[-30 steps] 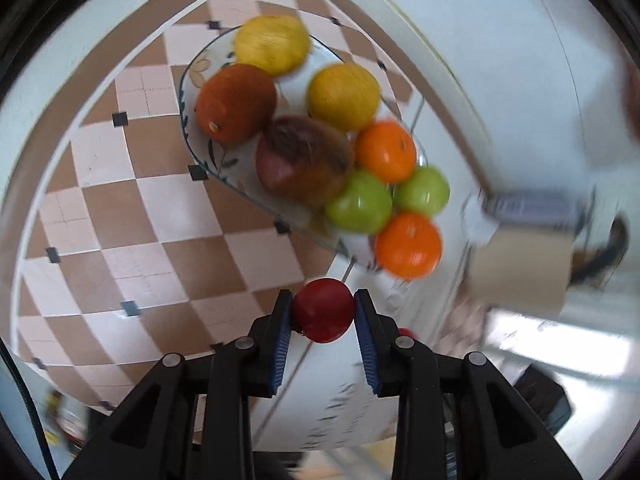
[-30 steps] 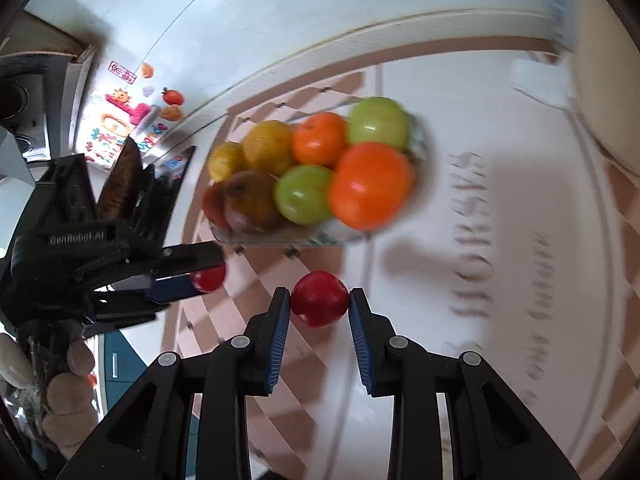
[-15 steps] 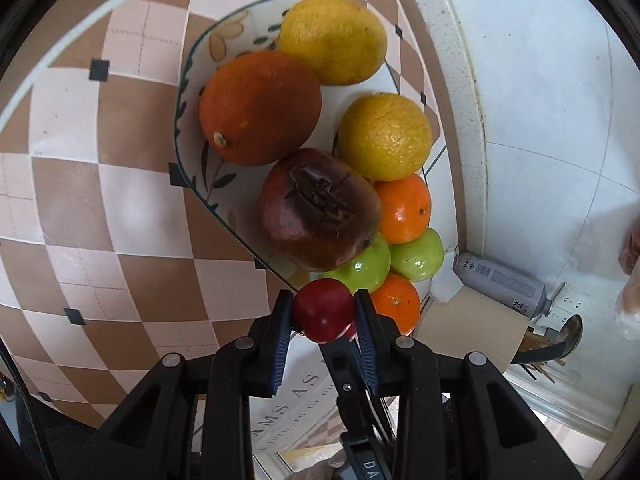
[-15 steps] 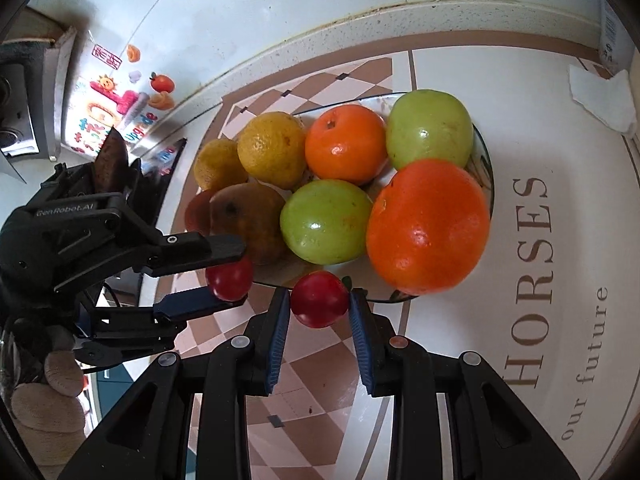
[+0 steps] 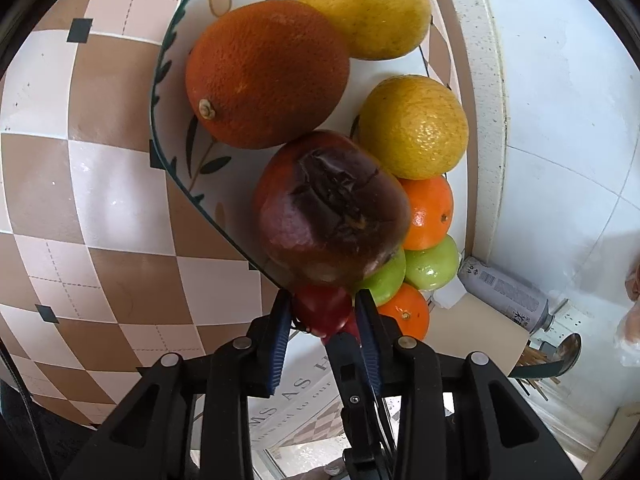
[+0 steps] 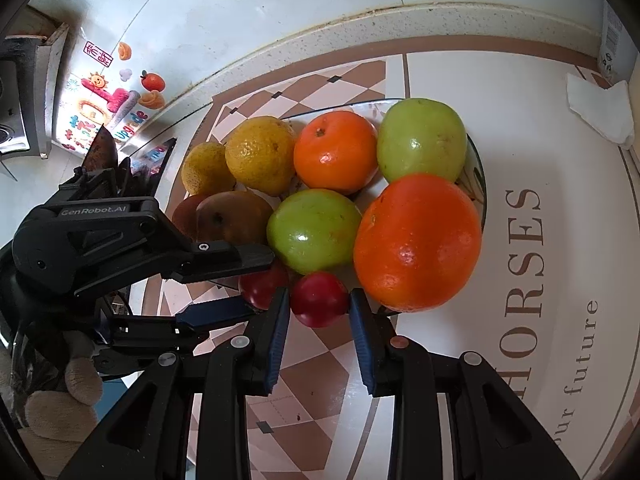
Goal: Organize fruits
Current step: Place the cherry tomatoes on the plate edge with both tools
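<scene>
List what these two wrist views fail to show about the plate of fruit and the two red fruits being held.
- Left wrist view: the left gripper's red fruit is half hidden behind the bruised brown fruit.
- Left wrist view: the plate is cut off by the top edge.
- Right wrist view: the right gripper's red fruit covers the near rim, so whether it touches cannot be told.
- Right wrist view: the left gripper hides part of its own fruit.

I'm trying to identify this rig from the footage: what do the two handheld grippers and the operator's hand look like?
Both the left gripper and the right gripper are matte black plastic with angular, cut-out linkage arms, silver pivot screws and ribbed blue pads lining the fingers. The left one's body carries white "GenRobot.AI" lettering. The left hand wears a pale knitted glove. No cables are clearly visible.
</scene>
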`<state>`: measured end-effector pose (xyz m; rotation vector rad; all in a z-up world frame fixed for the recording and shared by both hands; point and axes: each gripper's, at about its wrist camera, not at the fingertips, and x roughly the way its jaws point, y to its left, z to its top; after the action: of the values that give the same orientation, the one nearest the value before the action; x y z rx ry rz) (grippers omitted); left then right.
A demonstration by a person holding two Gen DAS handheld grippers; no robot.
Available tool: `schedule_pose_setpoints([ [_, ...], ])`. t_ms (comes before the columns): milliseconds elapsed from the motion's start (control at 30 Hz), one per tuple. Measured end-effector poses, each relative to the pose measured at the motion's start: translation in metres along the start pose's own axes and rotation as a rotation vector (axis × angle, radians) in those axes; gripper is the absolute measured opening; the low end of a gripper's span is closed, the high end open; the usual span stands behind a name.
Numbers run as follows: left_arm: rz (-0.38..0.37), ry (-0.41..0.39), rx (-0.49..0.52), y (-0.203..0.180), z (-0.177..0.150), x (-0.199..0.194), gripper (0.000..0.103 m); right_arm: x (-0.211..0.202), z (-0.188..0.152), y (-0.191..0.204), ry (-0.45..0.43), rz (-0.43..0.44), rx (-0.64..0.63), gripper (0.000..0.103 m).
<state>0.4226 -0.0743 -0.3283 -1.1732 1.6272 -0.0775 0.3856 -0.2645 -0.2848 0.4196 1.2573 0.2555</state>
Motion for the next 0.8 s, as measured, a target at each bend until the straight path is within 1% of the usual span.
schedule_pose_setpoints([
  [100,-0.006,0.006,-0.01,0.002,0.0,0.001,0.034,0.0,0.001,-0.002,0.004,0.003,0.01,0.034],
  [200,-0.001,0.004,-0.009,0.002,-0.001,0.002,0.035,0.0,0.001,-0.001,0.007,0.007,0.005,0.042],
  [267,-0.001,0.009,-0.006,0.004,-0.001,0.001,0.036,-0.001,0.0,0.002,0.007,0.005,-0.003,0.049],
  [367,0.005,0.01,0.005,0.004,-0.003,-0.001,0.036,-0.004,-0.002,0.006,0.006,-0.004,-0.009,0.052],
  [500,0.021,0.014,0.039,-0.001,-0.009,-0.005,0.036,-0.016,-0.006,0.01,0.0,-0.01,-0.017,0.053],
  [567,0.048,0.018,0.084,-0.006,-0.015,-0.01,0.036,-0.028,-0.008,0.012,-0.011,-0.028,-0.023,0.059],
  [600,0.074,0.011,0.115,-0.009,-0.019,-0.014,0.036,-0.035,-0.01,0.013,-0.019,-0.038,-0.029,0.062],
  [667,0.159,-0.03,0.217,-0.018,-0.03,-0.025,0.036,-0.05,-0.013,0.014,-0.032,-0.079,-0.039,0.072],
  [767,0.345,-0.129,0.389,-0.033,-0.051,-0.041,0.036,-0.069,-0.016,0.014,-0.039,-0.152,-0.049,0.082],
  [800,0.396,-0.16,0.434,-0.036,-0.057,-0.045,0.037,-0.073,-0.016,0.014,-0.039,-0.168,-0.049,0.083],
])
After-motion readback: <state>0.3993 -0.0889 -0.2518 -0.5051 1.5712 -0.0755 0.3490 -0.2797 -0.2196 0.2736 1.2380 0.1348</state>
